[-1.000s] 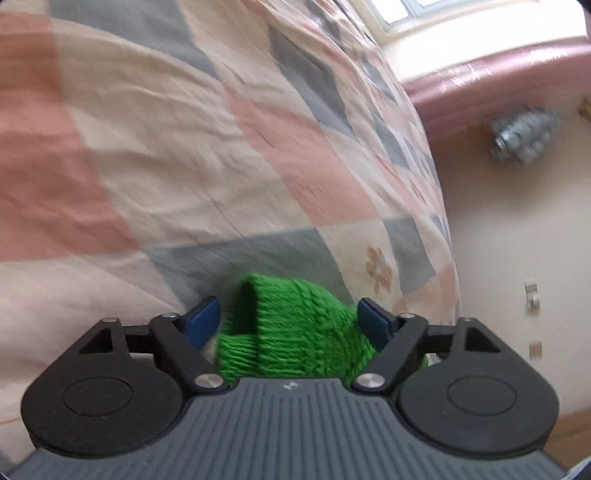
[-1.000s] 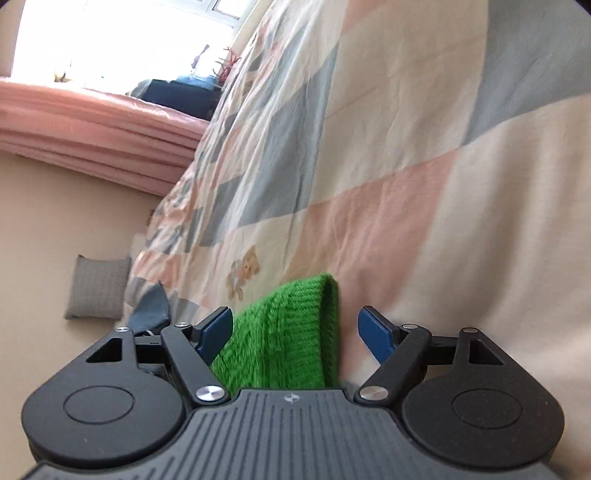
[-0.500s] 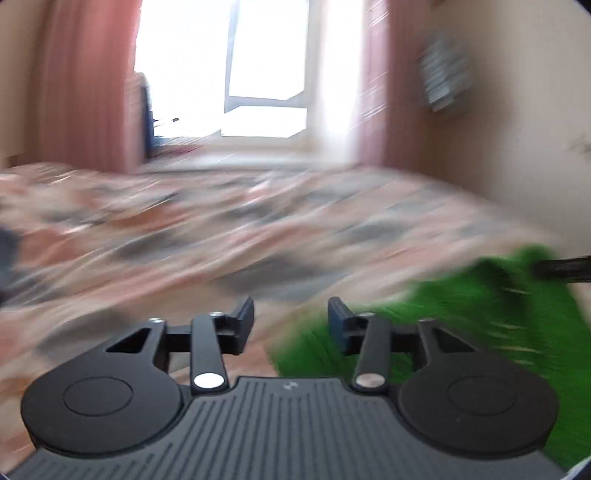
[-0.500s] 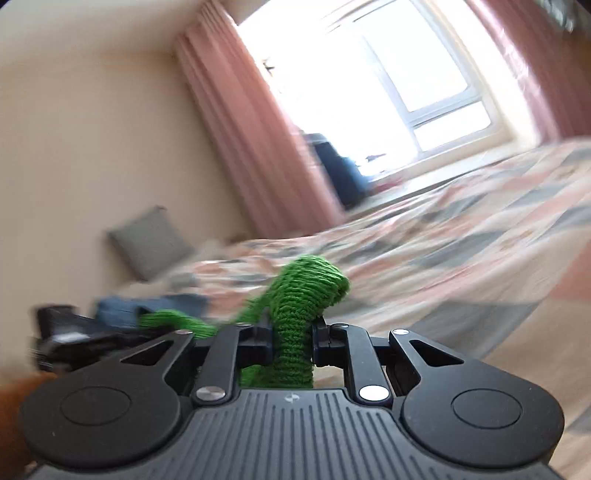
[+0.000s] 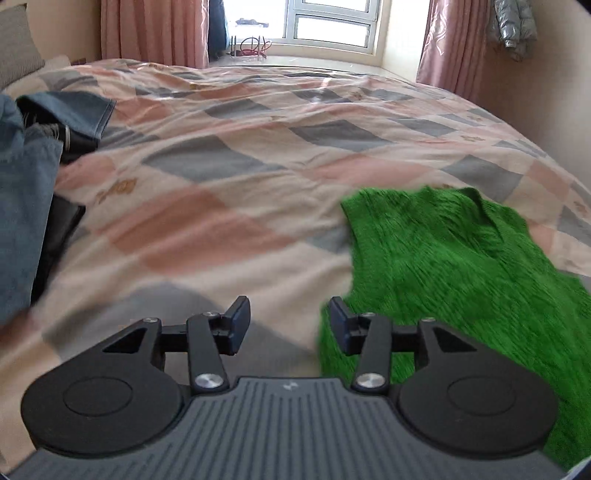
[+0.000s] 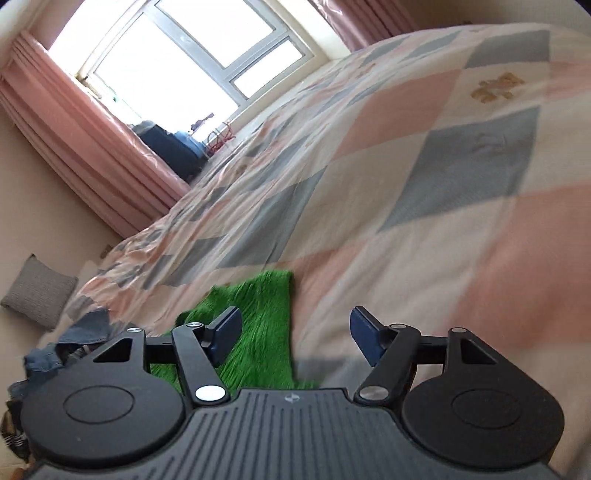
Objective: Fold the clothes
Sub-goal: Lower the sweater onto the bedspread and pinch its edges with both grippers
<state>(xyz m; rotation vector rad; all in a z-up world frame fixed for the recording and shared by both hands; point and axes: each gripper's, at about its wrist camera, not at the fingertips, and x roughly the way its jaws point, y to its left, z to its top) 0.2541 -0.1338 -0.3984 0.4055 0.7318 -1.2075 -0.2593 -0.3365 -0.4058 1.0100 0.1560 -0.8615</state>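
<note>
Green knit point(image 5: 443, 258) lies flat on quilt point(image 5: 221, 177), near right. L gripper point(image 5: 290, 321) partway open & opening, empty. R gripper point(image 6: 295, 332) opening wide, empty, above knit's edge.

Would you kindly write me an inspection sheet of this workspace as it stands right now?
Surface: bed with a checked quilt in pink, grey and cream, slightly rumpled.
Job's things: green knitted garment lying on the quilt, flat at the far part; a pile of denim clothes at the bed's left side.
Clutter: dark item beside the denim, not identifiable.
Grippers: left gripper jaws opening, only quilt between them, the green knit beside its right finger; right gripper jaws opening above the knit, pads not pressing it.
Cables: nothing seen.
Surroundings: window, pink curtains, grey cushion, grey jacket hanging on the wall.
</note>
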